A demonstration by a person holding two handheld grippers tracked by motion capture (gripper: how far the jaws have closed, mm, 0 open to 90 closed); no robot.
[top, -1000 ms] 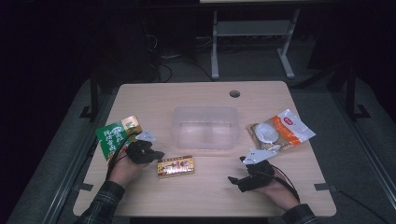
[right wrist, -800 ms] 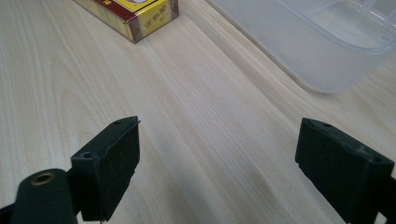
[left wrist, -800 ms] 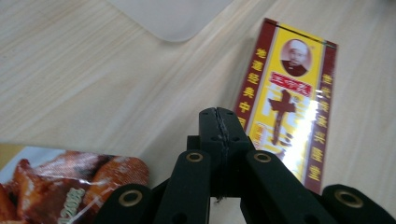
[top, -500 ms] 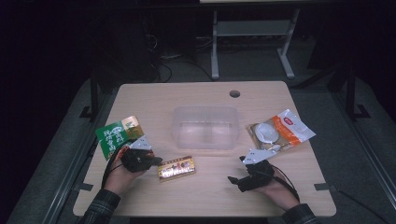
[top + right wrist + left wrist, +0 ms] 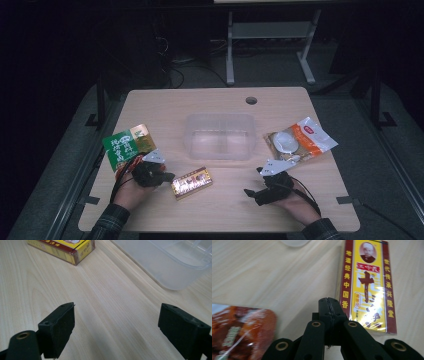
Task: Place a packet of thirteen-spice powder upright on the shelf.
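Nothing is packed yet: my left hand-held gripper (image 5: 329,305), jaws pressed together on nothing, sits just beside the yellow spice box (image 5: 366,287) on the counter (image 5: 210,102). My right hand-held gripper (image 5: 116,332) gapes empty, the clear tub (image 5: 172,262) ahead.

Dim surroundings, lit table, soft close-ups

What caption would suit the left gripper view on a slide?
Left gripper, jaws shut and empty, poised beside a yellow-and-red box on the wooden table.
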